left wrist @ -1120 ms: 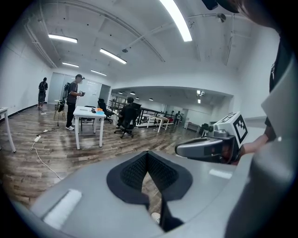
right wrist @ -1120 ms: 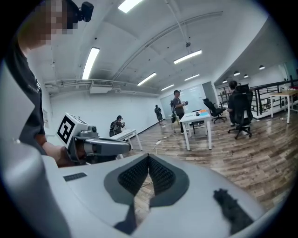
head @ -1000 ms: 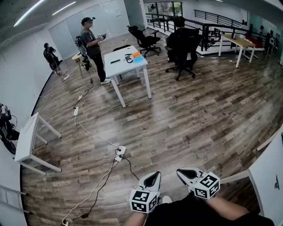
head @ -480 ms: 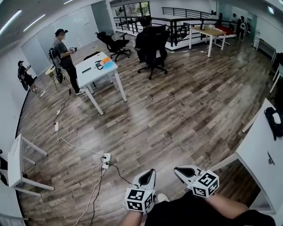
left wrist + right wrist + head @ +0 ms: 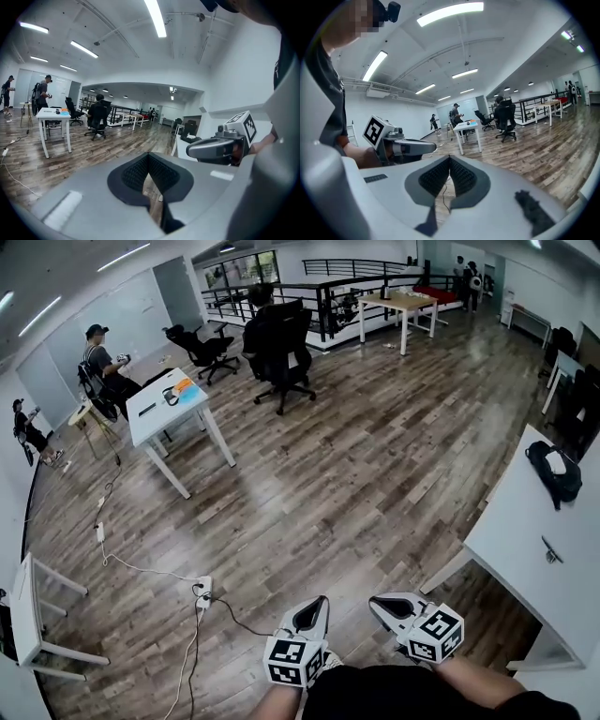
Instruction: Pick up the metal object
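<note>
A small slim metal-looking object point(image 5: 551, 552) lies on the white table point(image 5: 511, 531) at the right of the head view, far from both grippers. My left gripper point(image 5: 317, 607) is held low by my body, its jaws shut with nothing between them; its pads point(image 5: 140, 171) meet at the tip. My right gripper point(image 5: 380, 604) hangs beside it, shut and empty too, with its pads point(image 5: 458, 176) pressed together. Each gripper shows in the other's view: the right gripper point(image 5: 215, 147) and the left gripper point(image 5: 408, 146). Both are over the wooden floor.
A black bag point(image 5: 553, 472) lies on the same white table. Another white table point(image 5: 164, 409) stands far left with a person point(image 5: 98, 367) beside it. A black office chair point(image 5: 281, 348) is at the back. A power strip point(image 5: 203, 592) with cables lies on the floor.
The head view has swung to the right: the far table and people slid left, and the white table with the bag and the metal object came further into view. Both grippers stay shut by my body.
</note>
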### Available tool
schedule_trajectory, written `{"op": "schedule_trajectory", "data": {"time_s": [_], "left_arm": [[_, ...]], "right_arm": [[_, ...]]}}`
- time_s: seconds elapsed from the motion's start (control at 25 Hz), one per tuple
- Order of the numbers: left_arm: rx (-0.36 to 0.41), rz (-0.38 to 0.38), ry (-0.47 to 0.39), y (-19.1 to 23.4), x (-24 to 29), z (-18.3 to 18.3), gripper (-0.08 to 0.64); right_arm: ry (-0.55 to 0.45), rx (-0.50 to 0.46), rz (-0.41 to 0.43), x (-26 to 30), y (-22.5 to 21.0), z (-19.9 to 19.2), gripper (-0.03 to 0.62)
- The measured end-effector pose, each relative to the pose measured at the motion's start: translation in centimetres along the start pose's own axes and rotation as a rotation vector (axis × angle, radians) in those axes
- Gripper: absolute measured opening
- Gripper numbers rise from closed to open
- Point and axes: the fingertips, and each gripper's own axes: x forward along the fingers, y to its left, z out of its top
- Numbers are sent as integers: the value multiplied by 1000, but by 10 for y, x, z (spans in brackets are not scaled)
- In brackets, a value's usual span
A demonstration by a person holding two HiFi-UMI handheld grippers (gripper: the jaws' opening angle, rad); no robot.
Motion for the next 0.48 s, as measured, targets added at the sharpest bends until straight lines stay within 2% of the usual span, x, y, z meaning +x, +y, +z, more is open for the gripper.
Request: {"op": "schedule_trajectory", "data": {"time_s": [0.24,0.48], "left_arm": [[15,-48,-6,-73,13,-10,8],[39,-61,-11,-127,10,-23,8]], "right_arm": [[-10,18,-40,-70,-9,-25,6],[-39,9,-66,-126,-11,-40,6]]}}
